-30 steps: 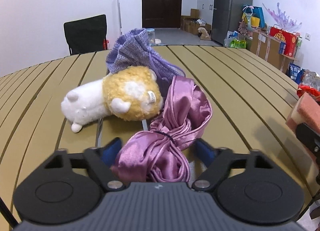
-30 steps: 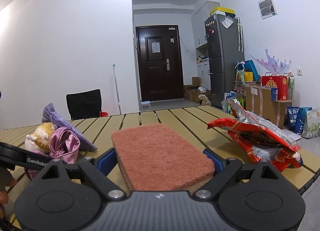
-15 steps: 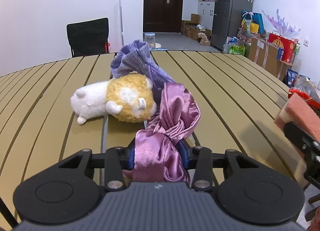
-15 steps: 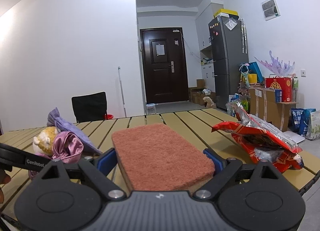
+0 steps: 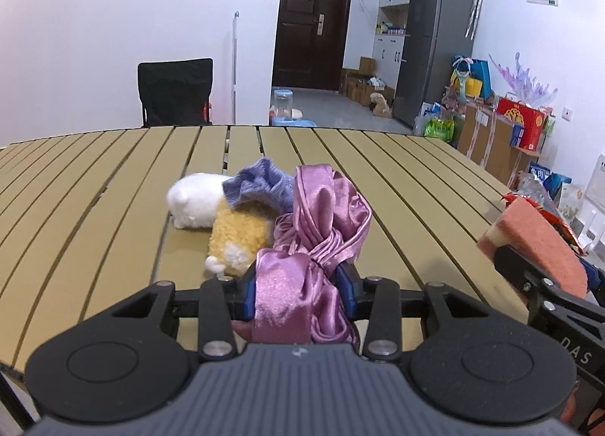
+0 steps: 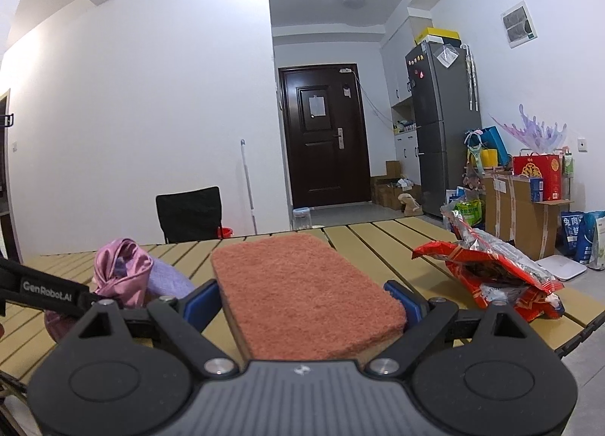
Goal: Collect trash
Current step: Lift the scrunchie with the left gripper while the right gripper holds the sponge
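Note:
My left gripper (image 5: 297,286) is shut on a pink satin cloth (image 5: 317,231) and holds it just above the slatted table (image 5: 94,201). The cloth also shows in the right wrist view (image 6: 121,269). My right gripper (image 6: 302,298) is shut on an orange-brown sponge (image 6: 302,292), held above the table; the sponge also shows at the right of the left wrist view (image 5: 529,235). A red foil snack wrapper (image 6: 495,269) lies near the table's right edge.
A white and yellow plush toy (image 5: 215,216) and a purple knitted pouch (image 5: 261,186) lie on the table beyond the cloth. A black chair (image 5: 174,92) stands behind the table. Boxes and bags (image 6: 529,186) stand by the right wall next to a fridge (image 6: 442,126).
My left gripper closed on the pink cloth and lifted it up and back. The plush toy rolled over and the purple pouch shifted. The right gripper rose slightly with the sponge.

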Motion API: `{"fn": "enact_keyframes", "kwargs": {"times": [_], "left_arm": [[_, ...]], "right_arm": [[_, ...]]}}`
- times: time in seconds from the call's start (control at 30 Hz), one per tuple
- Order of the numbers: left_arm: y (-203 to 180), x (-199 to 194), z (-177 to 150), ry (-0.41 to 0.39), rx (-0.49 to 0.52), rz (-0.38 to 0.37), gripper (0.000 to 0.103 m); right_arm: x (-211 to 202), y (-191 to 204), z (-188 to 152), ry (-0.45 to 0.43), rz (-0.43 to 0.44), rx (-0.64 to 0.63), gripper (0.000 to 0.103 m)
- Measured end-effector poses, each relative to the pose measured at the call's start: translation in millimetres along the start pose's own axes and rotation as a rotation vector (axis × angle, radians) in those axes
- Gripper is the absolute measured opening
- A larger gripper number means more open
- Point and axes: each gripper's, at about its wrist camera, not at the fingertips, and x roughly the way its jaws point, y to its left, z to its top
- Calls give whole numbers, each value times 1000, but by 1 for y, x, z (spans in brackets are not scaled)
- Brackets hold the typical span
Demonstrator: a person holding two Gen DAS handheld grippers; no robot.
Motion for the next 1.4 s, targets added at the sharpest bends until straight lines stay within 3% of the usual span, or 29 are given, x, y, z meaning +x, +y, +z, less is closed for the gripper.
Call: {"fn": "enact_keyframes", "kwargs": {"times": [0.57, 0.87, 1.4], "left_arm": [[29, -77, -33, -51, -87, -4, 41], [43, -117, -57, -63, -95, 9, 41], [66, -165, -128, 29, -76, 80, 41]], "right_arm": [[-57, 23, -9, -22, 40, -1, 91], [-94, 40, -29, 14, 78, -9, 91], [-157, 62, -71, 110, 131, -36, 91]]}}
